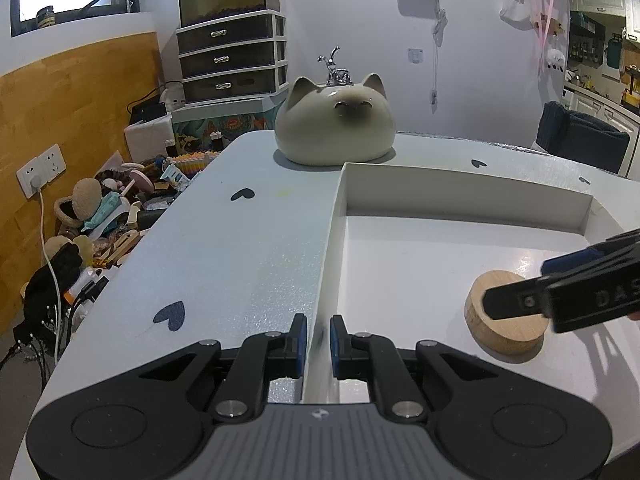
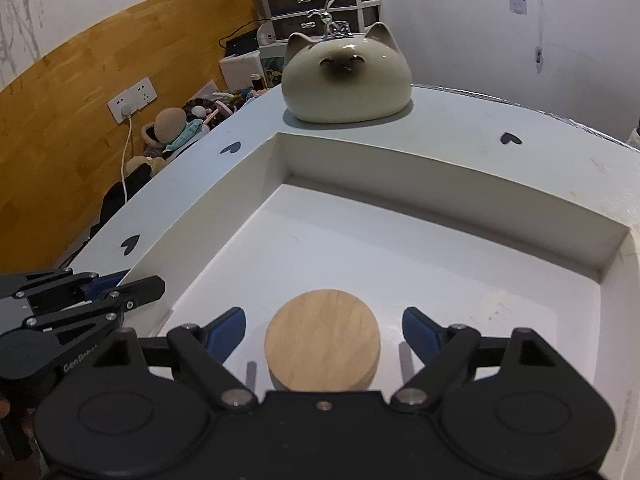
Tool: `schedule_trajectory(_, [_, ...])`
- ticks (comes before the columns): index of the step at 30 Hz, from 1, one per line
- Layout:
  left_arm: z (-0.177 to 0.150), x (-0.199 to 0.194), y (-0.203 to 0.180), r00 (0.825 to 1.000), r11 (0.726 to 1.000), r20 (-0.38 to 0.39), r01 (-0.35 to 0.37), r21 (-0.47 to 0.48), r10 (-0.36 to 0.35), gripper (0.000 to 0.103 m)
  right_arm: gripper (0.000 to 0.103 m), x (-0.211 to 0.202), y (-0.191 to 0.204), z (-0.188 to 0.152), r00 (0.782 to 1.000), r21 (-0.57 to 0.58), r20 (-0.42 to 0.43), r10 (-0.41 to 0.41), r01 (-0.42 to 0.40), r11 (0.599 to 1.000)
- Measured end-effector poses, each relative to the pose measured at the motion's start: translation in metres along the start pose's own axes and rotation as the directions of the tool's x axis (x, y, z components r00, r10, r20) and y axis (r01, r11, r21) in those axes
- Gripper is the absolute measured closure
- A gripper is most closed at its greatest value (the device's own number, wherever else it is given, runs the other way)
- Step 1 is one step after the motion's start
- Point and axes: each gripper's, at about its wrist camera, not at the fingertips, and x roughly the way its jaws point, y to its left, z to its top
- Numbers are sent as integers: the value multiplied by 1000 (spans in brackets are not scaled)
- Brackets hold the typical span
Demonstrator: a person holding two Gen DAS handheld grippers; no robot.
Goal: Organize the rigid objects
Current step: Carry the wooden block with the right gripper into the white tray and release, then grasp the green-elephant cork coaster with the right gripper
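A round wooden disc (image 2: 322,340) lies on the floor of a shallow white tray (image 2: 460,184). My right gripper (image 2: 324,330) is open, one finger on each side of the disc, not touching it. In the left wrist view the disc (image 1: 506,330) sits at the right with the right gripper's finger (image 1: 516,302) over it. My left gripper (image 1: 319,344) has its jaws close together, astride the tray's left wall (image 1: 332,240); whether they pinch it is unclear. A ceramic cat figure (image 1: 335,122) stands on the table beyond the tray.
The table (image 1: 224,248) has a pale cover with dark heart marks. A pile of toys and clutter (image 1: 112,208) lies off its left edge by a wood-panelled wall. Drawers and a fish tank (image 1: 230,36) stand behind.
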Motion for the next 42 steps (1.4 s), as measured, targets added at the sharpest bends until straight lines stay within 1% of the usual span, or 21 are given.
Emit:
schedule_trajectory(4, [-3,1,3,1000,1000,-8,14,-15,-14,91,16,-10,-8,-4,1000,16,-2,6,-6,1000])
schedule_trajectory(7, [-6,2,5,1000,1000,-18,20,-22,-20,91,13,-22,-15,-9,1000,26,-5,12,-11,1000])
schedule_trajectory(10, [-9,4,4,1000,1000,-23,18,-20,-18,91,12,-38,-22,-16,1000,18,4,0,0,1000])
schedule_trajectory(18, [-10,1,5,1000,999,-15,24,-27,-25,91,8,-85,-51,-36,996,47,78,-34,30,998])
schedule_trajectory(25, [-10,2,4,1000,1000,-12,20,-24,-21,92,7,-117,-88,-55,983,98,130,-131,119,988])
schedule_trajectory(26, [-10,3,3,1000,1000,-12,18,-22,-19,92,6,-122,-95,-56,980,109,138,-146,131,985])
schedule_trajectory(27, [-9,2,3,1000,1000,-12,17,-20,-17,92,4,-126,-101,-57,977,116,148,-155,139,983])
schedule_trajectory(31, [-10,2,4,1000,999,-8,19,-27,-19,91,0,-146,-126,-64,956,134,184,-229,206,969])
schedule_trajectory(34, [-11,1,5,1000,999,-5,20,-33,-20,91,0,-156,-149,-64,941,173,190,-279,248,953])
schedule_trajectory(38, [-11,1,5,1000,999,-6,20,-36,-20,91,0,-159,-180,-63,920,214,187,-343,303,929])
schedule_trajectory(40, [-11,1,5,1000,999,-6,19,-36,-19,91,0,-154,-195,-61,919,225,173,-354,313,923])
schedule_trajectory(42, [-11,1,5,1000,999,-6,19,-38,-19,91,0,-146,-212,-59,931,244,147,-333,293,925])
